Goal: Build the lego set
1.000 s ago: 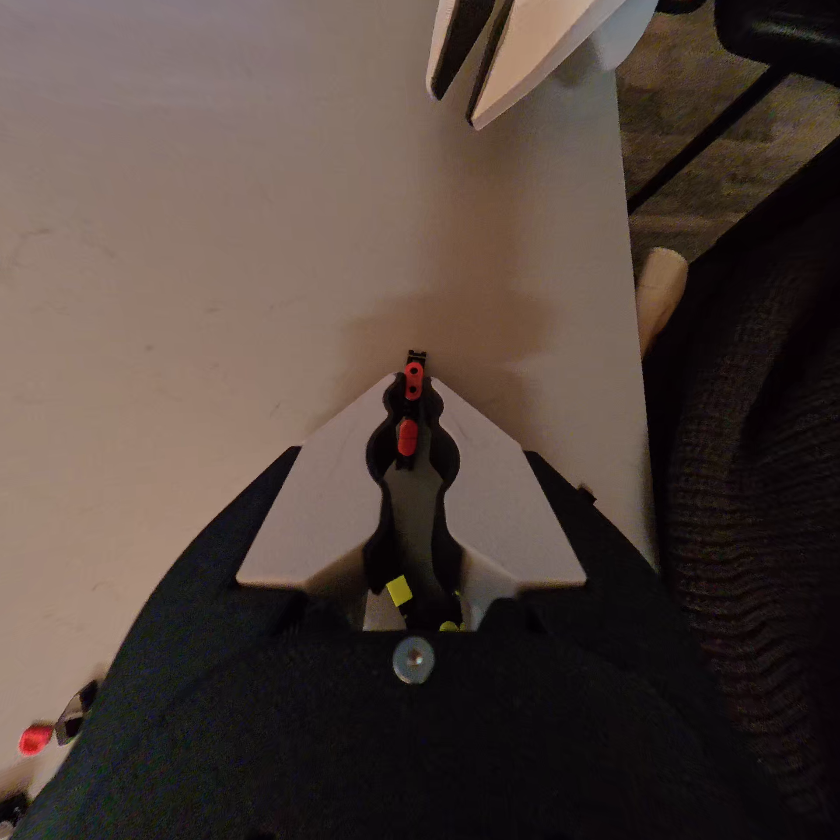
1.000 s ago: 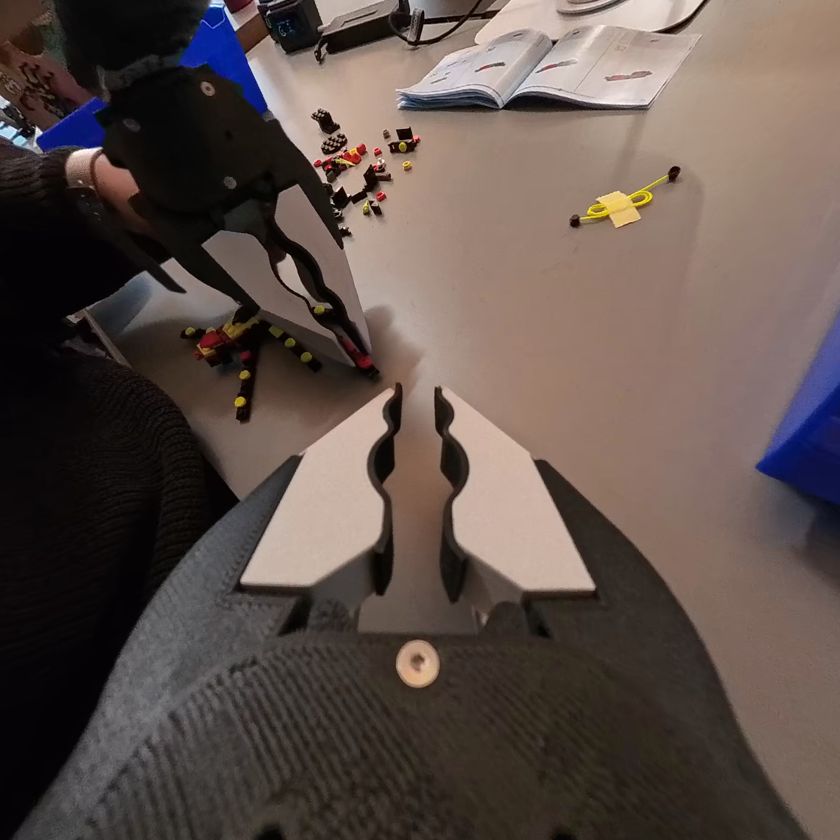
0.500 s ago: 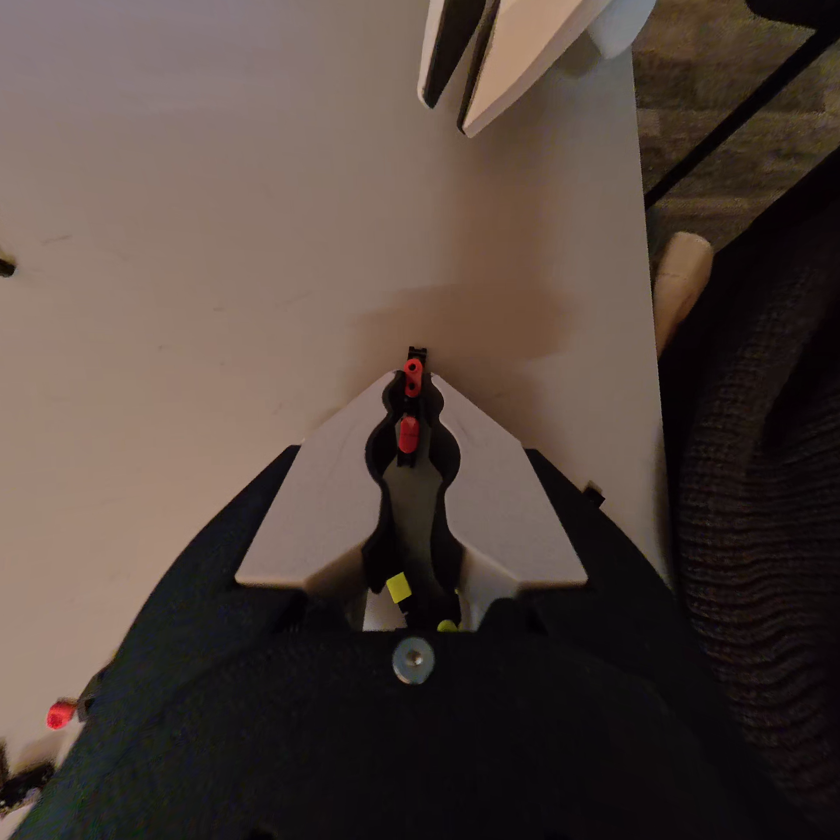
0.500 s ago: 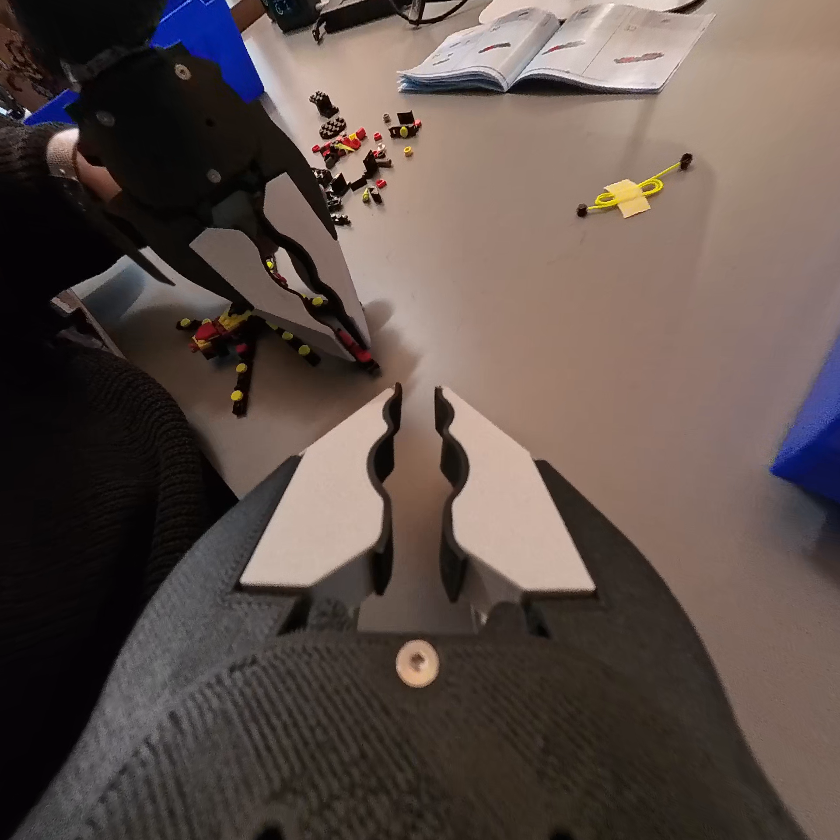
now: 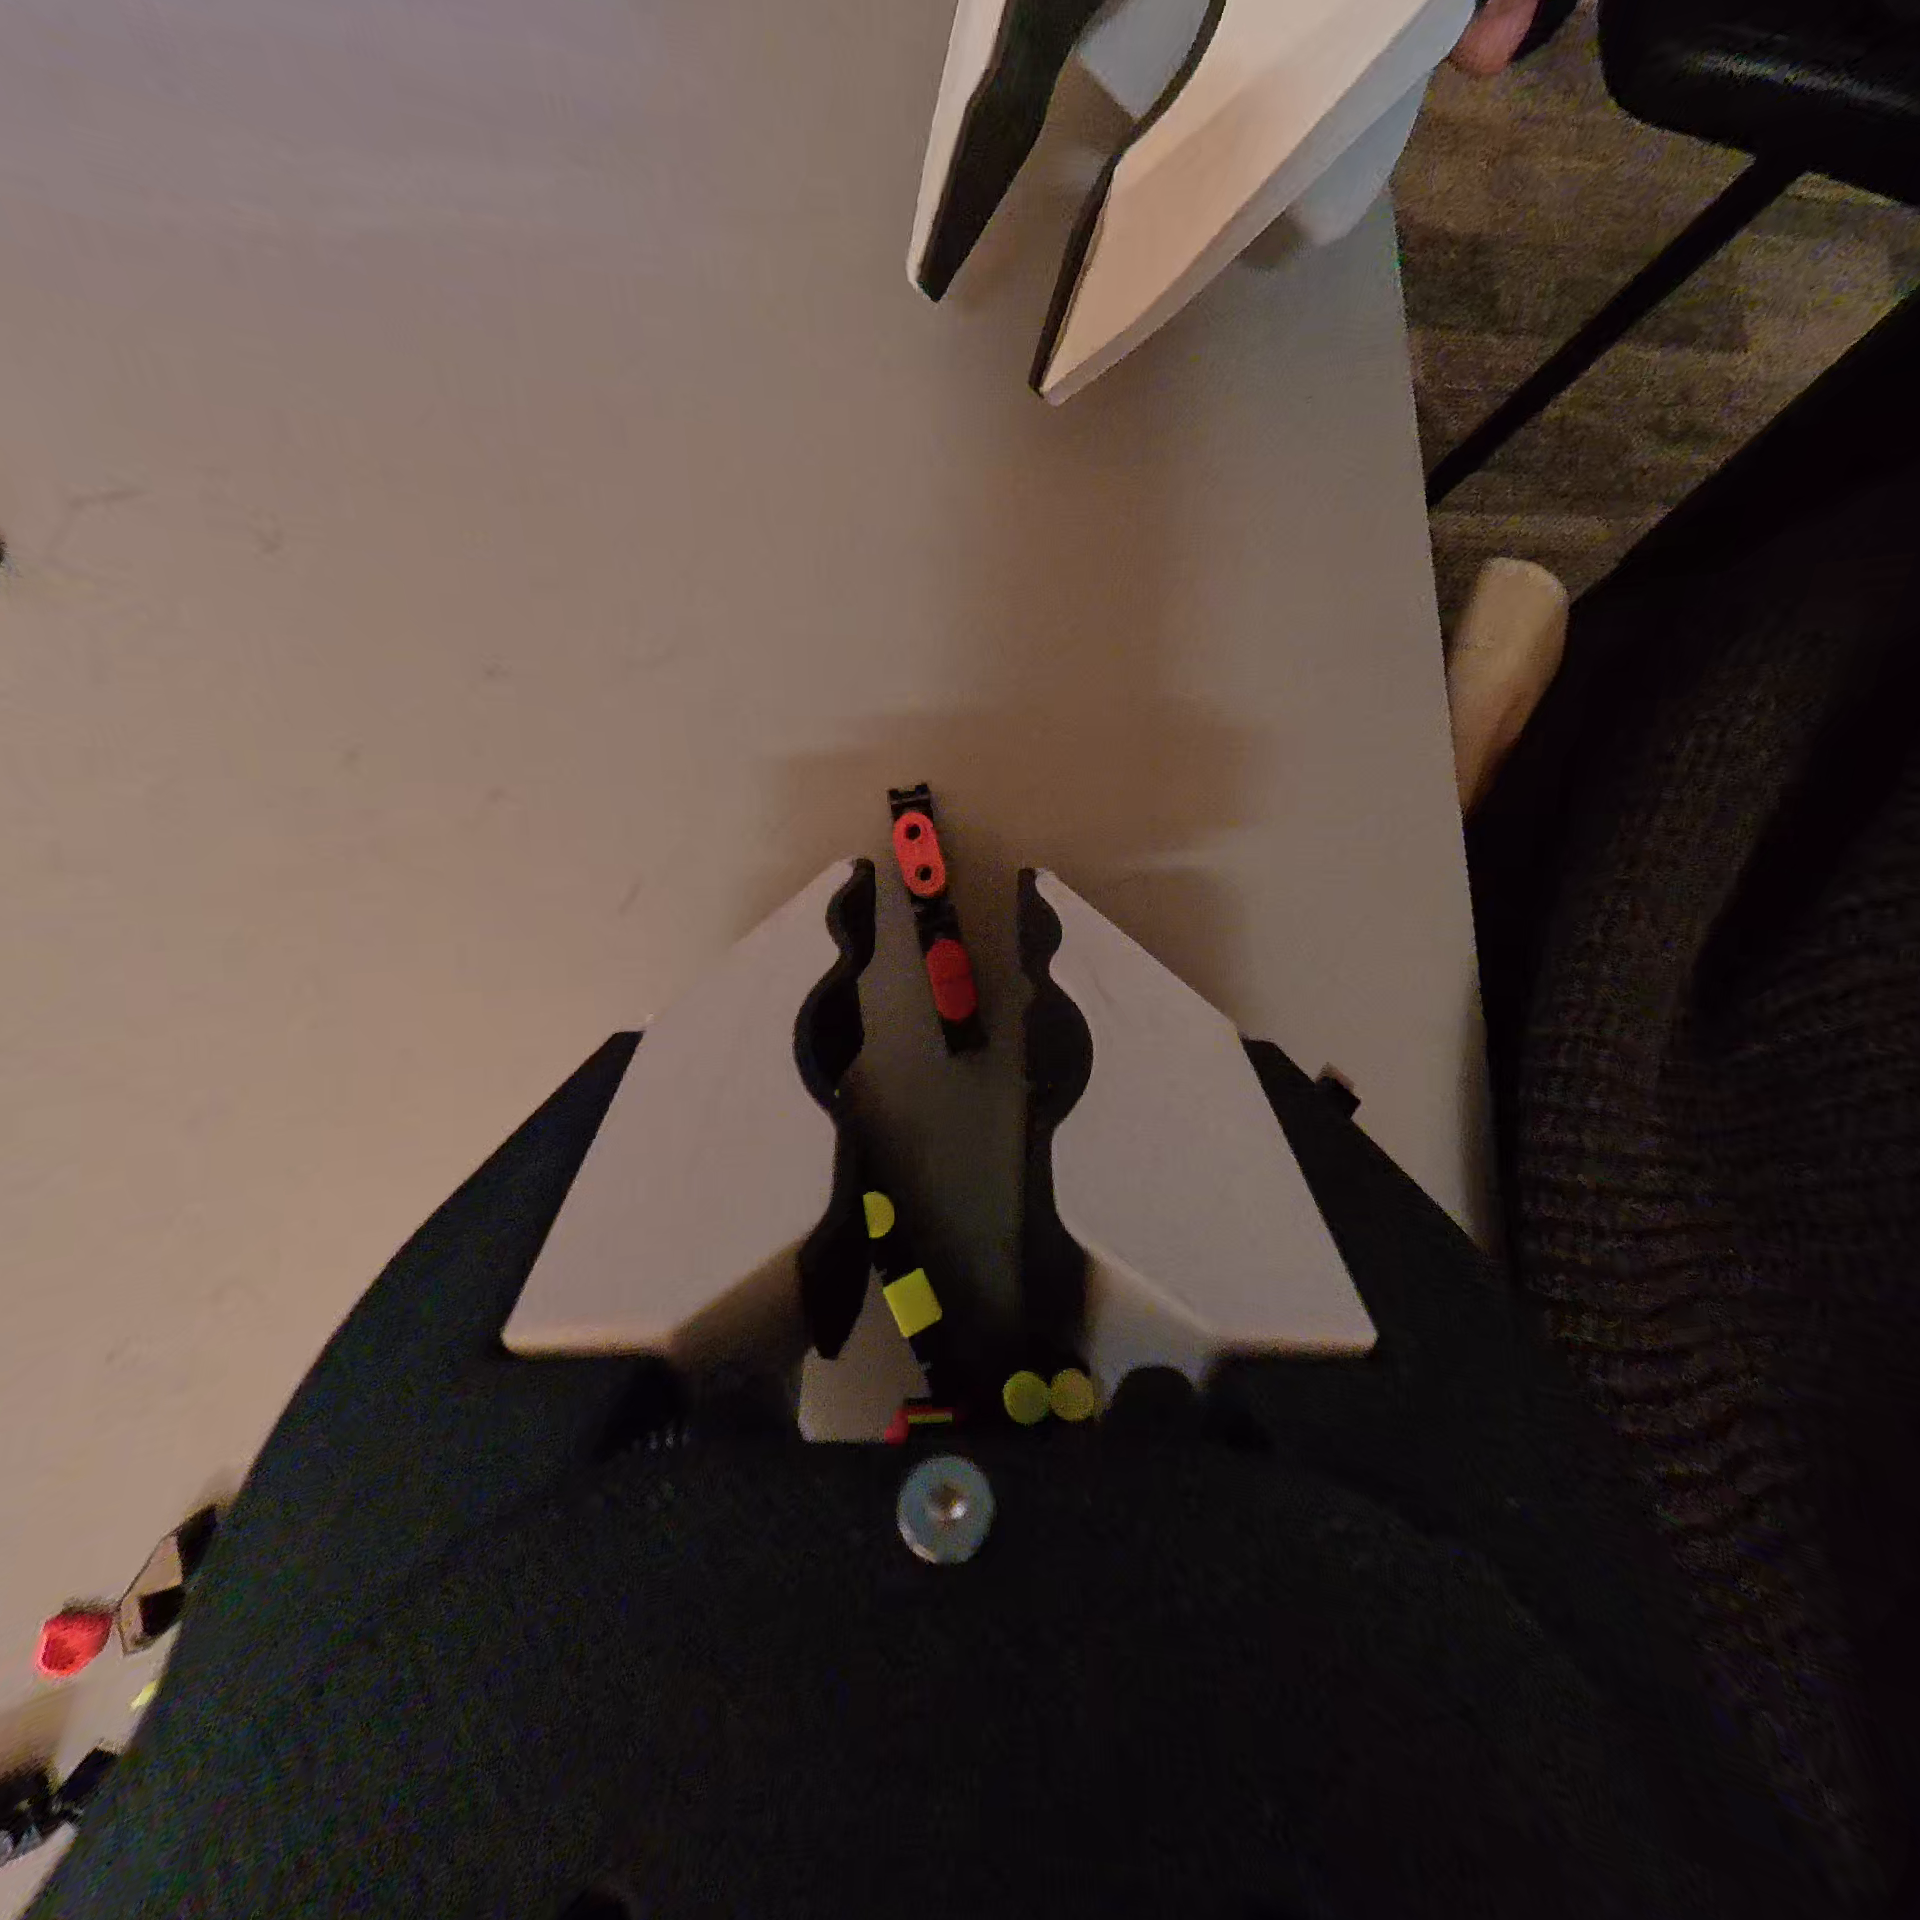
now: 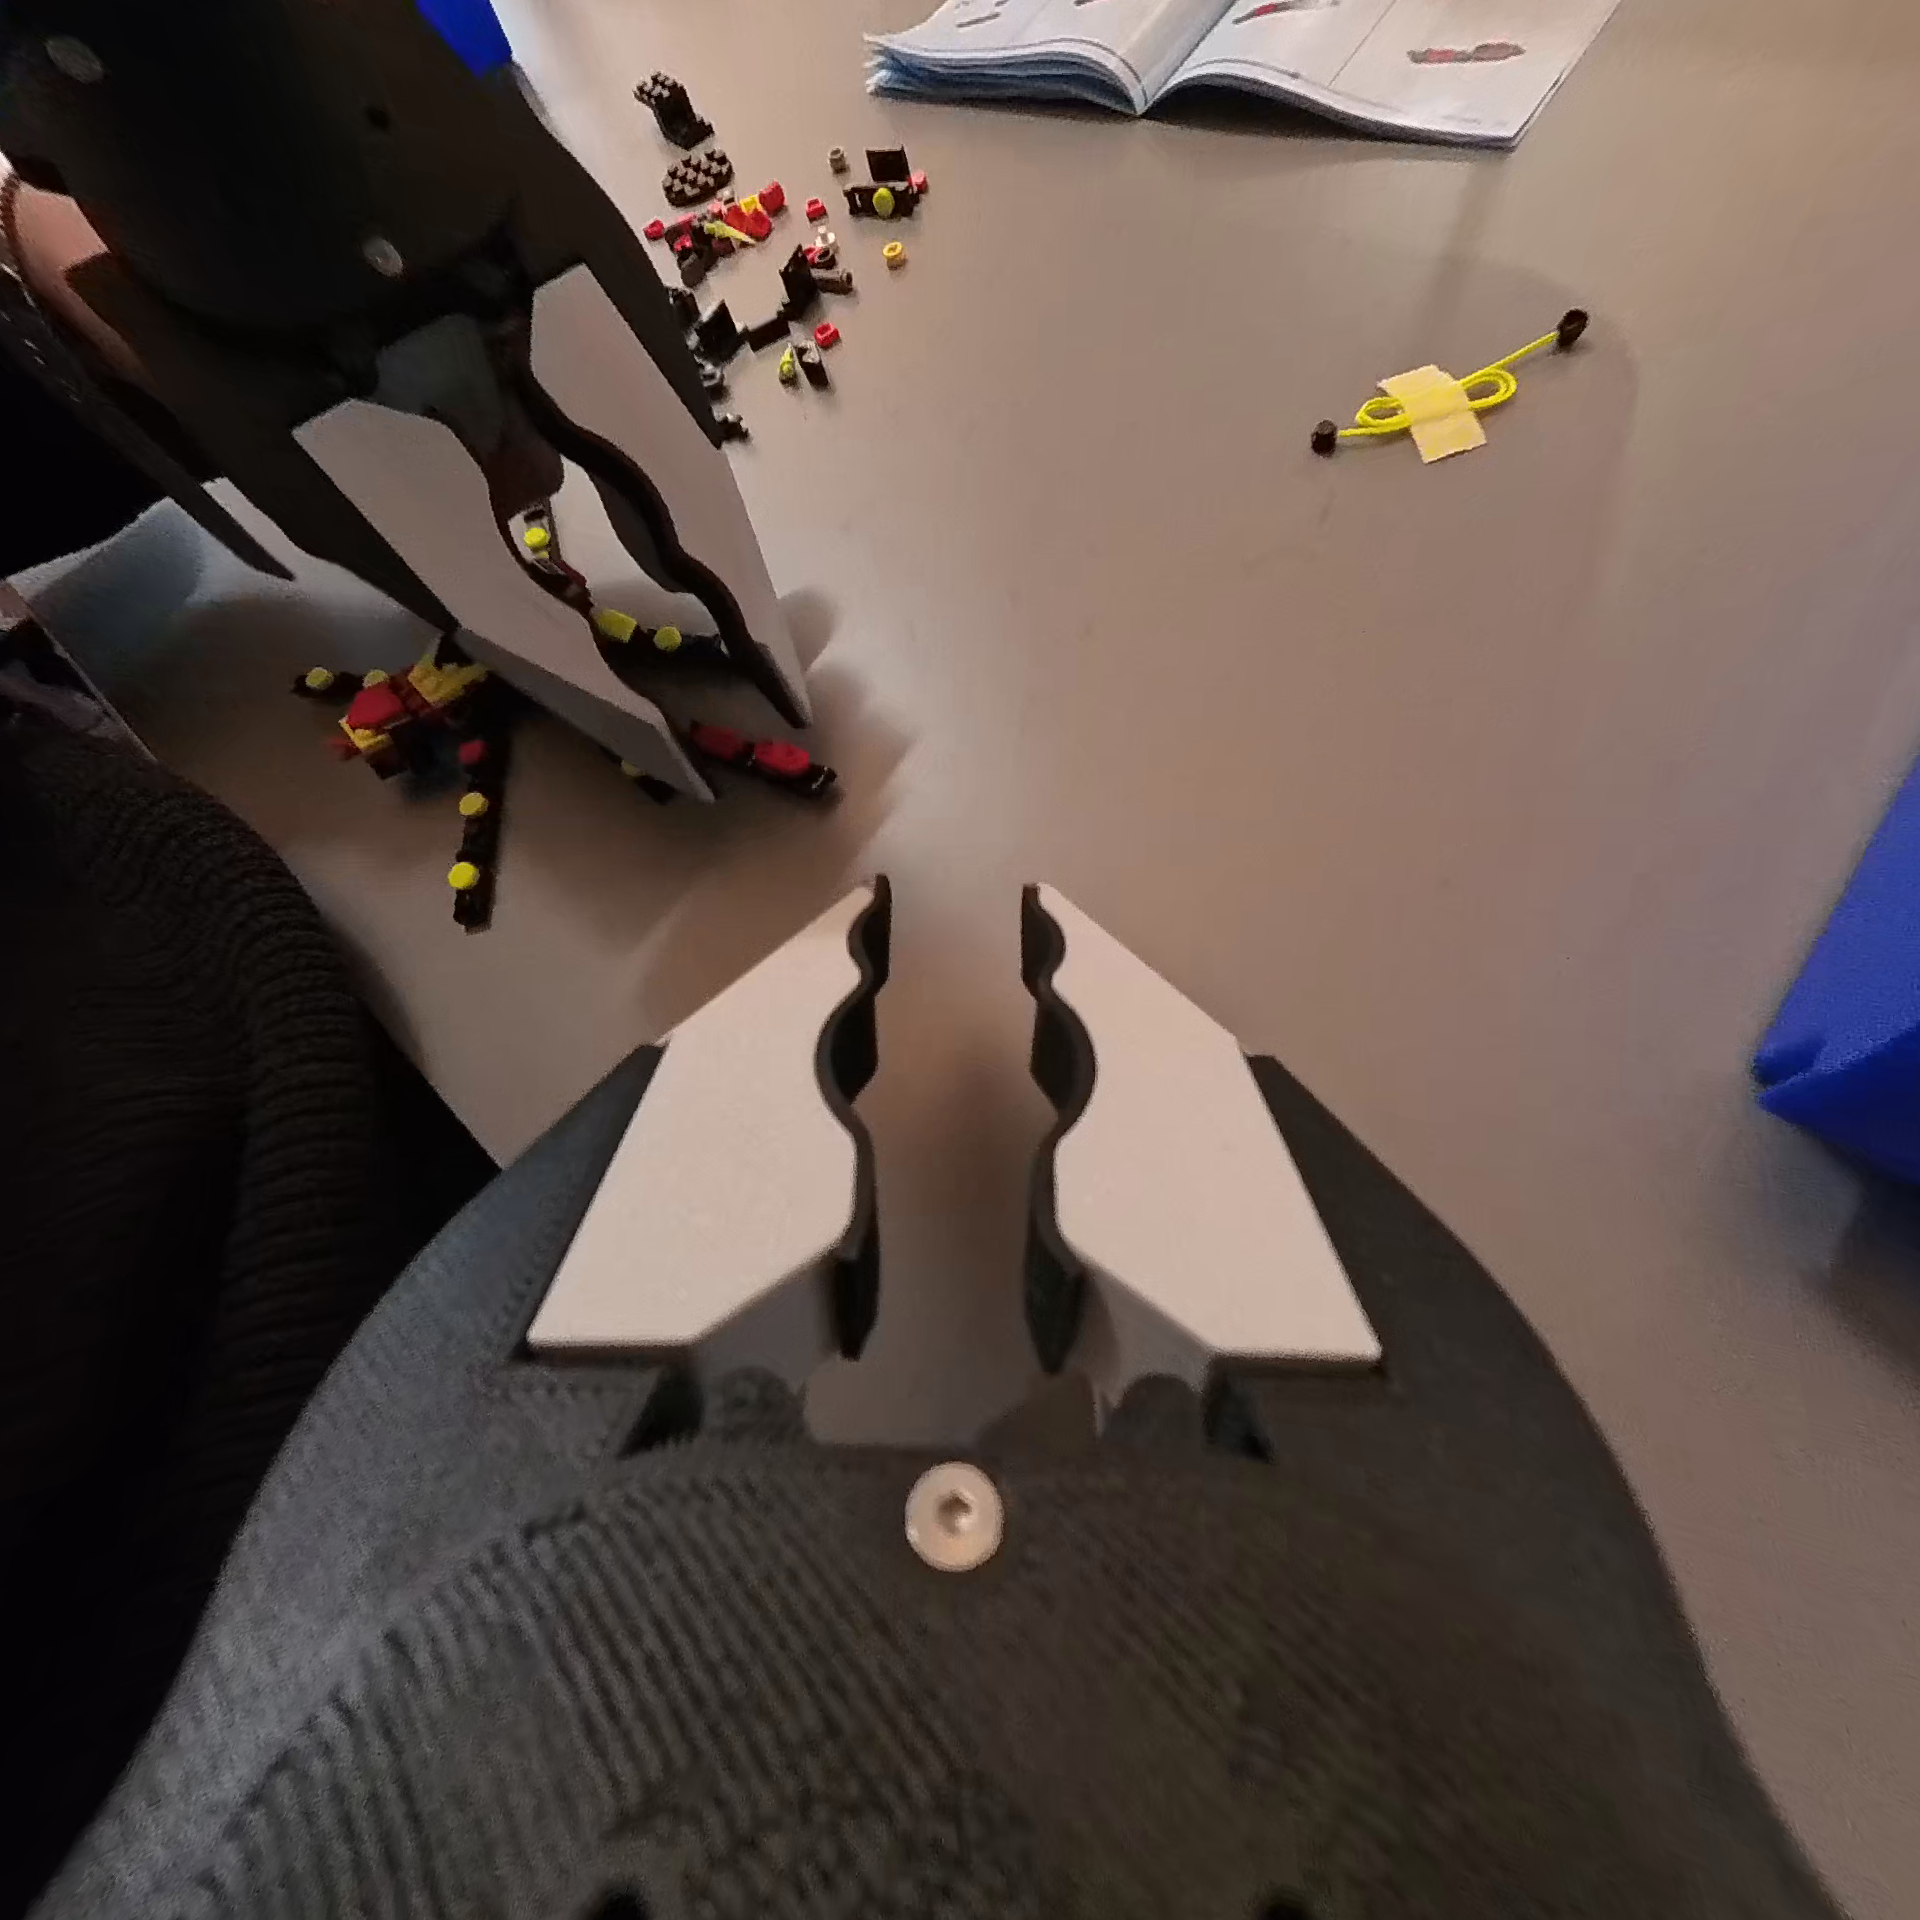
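A black, red and yellow lego model (image 6: 405, 717) with long legs lies on the grey table near its front edge. My left gripper (image 5: 943, 871) is open. Its jaws stand on either side of one black leg with red pieces (image 5: 935, 914), without touching it. The same leg shows in the right wrist view (image 6: 769, 758), between the left gripper's tips (image 6: 756, 756). My right gripper (image 6: 956, 886) is open and empty, a short way to the right of the leg. It also shows in the left wrist view (image 5: 987, 343), at the top.
Loose lego pieces (image 6: 769, 239) lie farther back, with an open instruction booklet (image 6: 1247, 62) behind them. A yellow string with tape (image 6: 1434, 410) lies to the right and a blue bin (image 6: 1860, 997) stands at the far right. The table edge (image 5: 1423, 727) is close by. About 9 centimeters separates my left fingertips from my right.
My left gripper has opened and let go of the black and red leg. My right gripper has opened wider and moved closer to the leg.
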